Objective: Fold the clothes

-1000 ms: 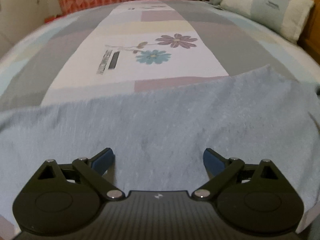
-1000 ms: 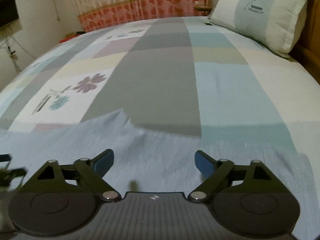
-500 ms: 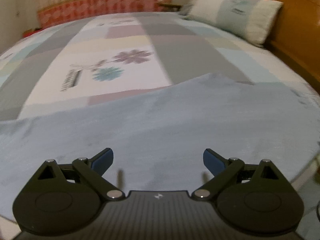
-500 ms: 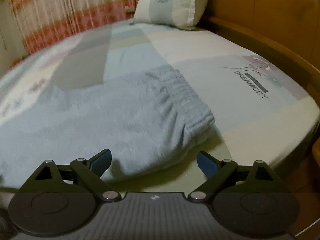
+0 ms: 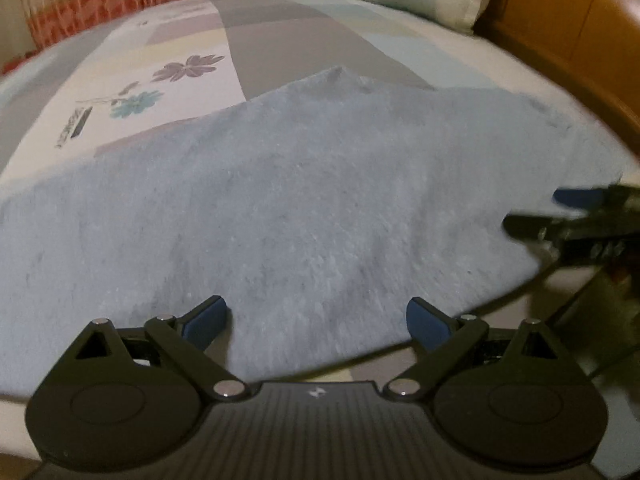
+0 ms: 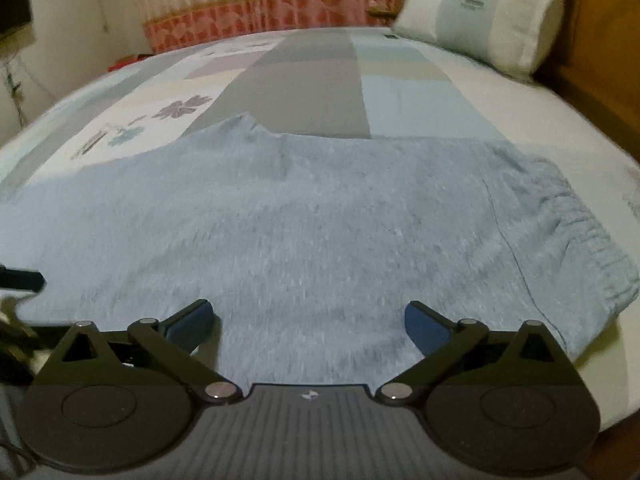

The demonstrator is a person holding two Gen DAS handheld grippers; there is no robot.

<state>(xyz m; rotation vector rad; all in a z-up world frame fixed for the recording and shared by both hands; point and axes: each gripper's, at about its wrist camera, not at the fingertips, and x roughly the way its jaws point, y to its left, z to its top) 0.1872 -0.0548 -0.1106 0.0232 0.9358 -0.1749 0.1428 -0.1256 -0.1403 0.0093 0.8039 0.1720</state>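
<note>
Patchwork bedsheet (image 6: 392,92) carries fuzzy, seemingly fleece blue garment (image 6: 320,224), elastic-ruffled.

Fuzzy blue fleece garment (image 6: 320,240) (matt) lies on smooth printed cotton bedsheet (image 6: 420,108).

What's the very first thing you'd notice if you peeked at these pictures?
A big fuzzy light-blue garment spread flat on the near part of the bed. The right gripper hangs over its near edge, jaws opening with nothing held. A pillow sits at the far right corner, by the wooden headboard.
</note>
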